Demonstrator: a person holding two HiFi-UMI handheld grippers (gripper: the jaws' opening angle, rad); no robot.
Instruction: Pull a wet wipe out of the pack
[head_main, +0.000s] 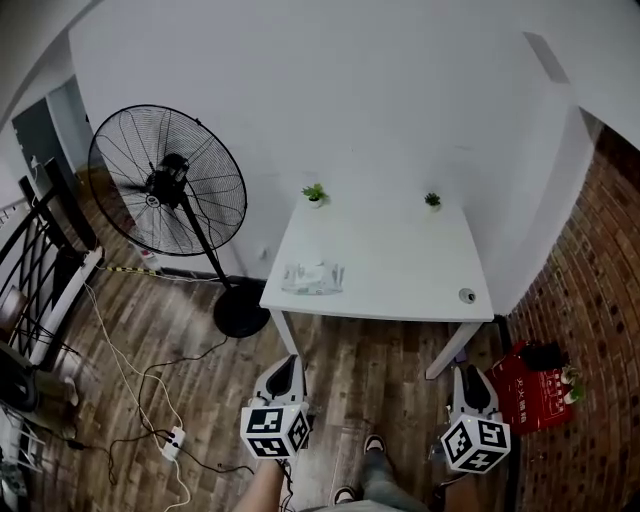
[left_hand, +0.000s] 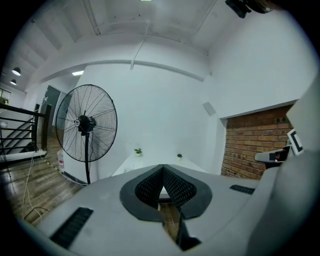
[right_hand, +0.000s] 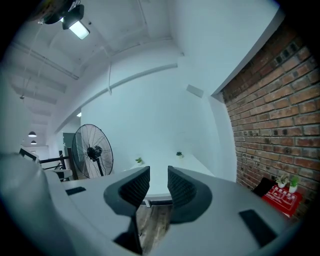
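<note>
The pack of wet wipes (head_main: 313, 277) is laid flat near the front left edge of the white table (head_main: 410, 265), where it can be reached from the near side. Both grippers are held low over the wooden floor (head_main: 200, 340), well apart from the pack, so the task is judged not yet begun. The left gripper (head_main: 284, 368) is seen with jaws pressed together on nothing; the right gripper (head_main: 470, 380) is kept narrowly parted and empty, probably readied for pinching a wipe
</note>
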